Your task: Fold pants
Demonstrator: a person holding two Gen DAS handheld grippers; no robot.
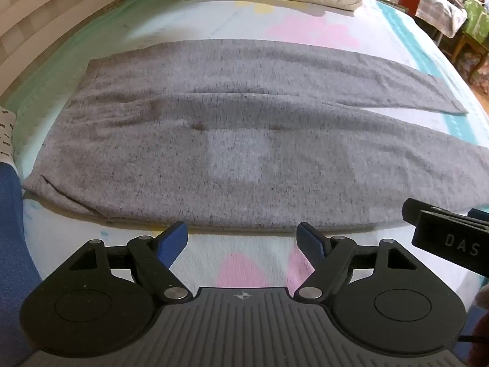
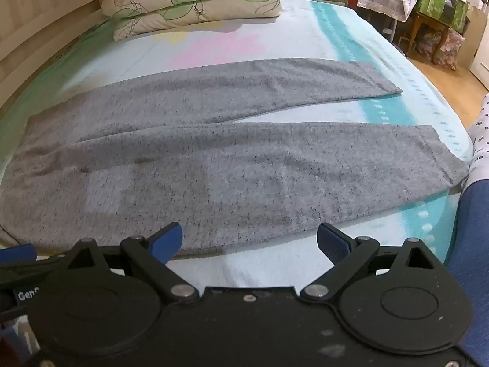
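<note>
Here the pants [image 1: 238, 140] lie flat across the bed [image 1: 256, 263], grey and speckled, waist toward the bed's left edge and both legs running toward its right edge, splayed in a narrow V. Their near hem edge runs just ahead of both claws, along the bed's near edge. The left gripper [image 1: 243, 238] hangs over bare sheet just short of that edge, jaws spread, nothing between its blue pads [image 1: 172, 241]. The right gripper [image 2: 249, 240] hangs beside it, over the near leg's edge, jaws spread wide and empty. Pillows [image 2: 189, 3] are stacked at the bed's far edge.
</note>
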